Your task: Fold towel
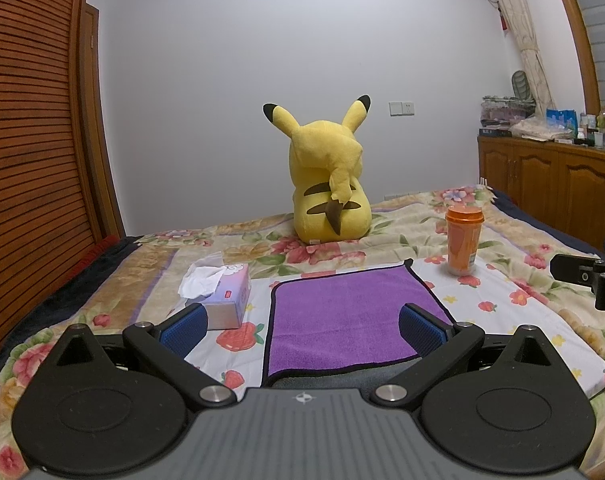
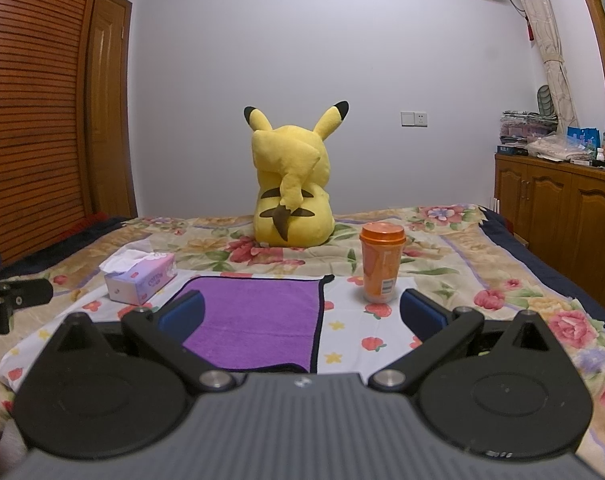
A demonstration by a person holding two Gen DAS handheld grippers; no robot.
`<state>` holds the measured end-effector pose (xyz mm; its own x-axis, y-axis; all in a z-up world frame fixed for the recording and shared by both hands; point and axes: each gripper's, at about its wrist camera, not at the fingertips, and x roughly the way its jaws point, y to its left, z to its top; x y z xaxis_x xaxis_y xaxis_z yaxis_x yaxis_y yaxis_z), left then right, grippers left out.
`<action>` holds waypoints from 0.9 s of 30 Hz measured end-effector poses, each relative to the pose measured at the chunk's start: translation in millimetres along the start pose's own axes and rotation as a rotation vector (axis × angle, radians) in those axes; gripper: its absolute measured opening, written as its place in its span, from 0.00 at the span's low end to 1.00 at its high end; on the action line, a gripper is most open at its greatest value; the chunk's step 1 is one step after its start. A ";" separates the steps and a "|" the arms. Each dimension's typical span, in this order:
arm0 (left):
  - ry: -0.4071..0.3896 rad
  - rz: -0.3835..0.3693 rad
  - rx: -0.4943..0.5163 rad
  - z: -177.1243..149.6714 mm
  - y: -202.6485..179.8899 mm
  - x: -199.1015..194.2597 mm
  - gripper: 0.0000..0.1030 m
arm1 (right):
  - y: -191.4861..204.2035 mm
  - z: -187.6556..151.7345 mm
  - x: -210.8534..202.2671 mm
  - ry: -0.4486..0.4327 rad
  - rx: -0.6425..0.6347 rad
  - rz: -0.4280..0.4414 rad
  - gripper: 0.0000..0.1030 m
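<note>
A purple towel (image 1: 342, 316) with a dark border lies flat on a white fruit-print cloth (image 1: 502, 320) on the bed. My left gripper (image 1: 302, 326) is open and empty, hovering over the towel's near left edge. In the right wrist view the towel (image 2: 262, 320) lies ahead and to the left. My right gripper (image 2: 302, 314) is open and empty above the towel's right edge. Each gripper shows at the side of the other's view: the right one (image 1: 582, 276), the left one (image 2: 10, 300).
An orange lidded cup (image 1: 463, 240) (image 2: 382, 266) stands right of the towel. A tissue box (image 1: 222, 292) (image 2: 140, 278) lies to its left. A yellow plush toy (image 1: 330, 192) (image 2: 290, 184) sits behind on the floral blanket. A wooden cabinet (image 2: 562, 216) stands at right.
</note>
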<state>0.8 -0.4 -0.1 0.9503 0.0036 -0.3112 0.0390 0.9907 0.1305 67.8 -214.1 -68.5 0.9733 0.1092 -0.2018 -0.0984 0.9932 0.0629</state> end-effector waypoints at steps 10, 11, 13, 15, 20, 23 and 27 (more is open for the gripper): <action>0.031 -0.007 0.007 -1.6 5.4 4.3 1.00 | 5.7 -0.7 1.8 0.008 0.001 0.004 1.00; 0.040 -0.007 0.009 -9.7 4.7 5.3 1.00 | 6.0 -1.5 2.2 0.013 0.000 0.005 1.00; 0.062 -0.009 0.013 -11.5 4.4 6.8 1.00 | 8.0 -4.1 7.0 0.025 0.000 0.008 1.00; 0.082 -0.011 0.014 -11.0 2.6 10.5 1.00 | 8.3 -3.6 7.4 0.031 -0.002 0.009 1.00; 0.116 -0.018 0.014 -12.7 2.5 15.3 1.00 | 11.6 -4.3 11.5 0.054 -0.012 0.014 1.00; 0.131 -0.020 0.021 -12.5 1.1 18.7 1.00 | 13.1 -5.0 15.1 0.065 -0.021 0.018 1.00; 0.145 -0.018 0.034 -11.6 -0.5 27.1 1.00 | 15.3 -5.9 20.0 0.080 -0.036 0.027 1.00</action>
<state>22.9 0.8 -19.5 0.8949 0.0075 -0.4462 0.0687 0.9856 0.1543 84.5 -196.5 -77.3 0.9508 0.1378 -0.2775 -0.1333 0.9905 0.0350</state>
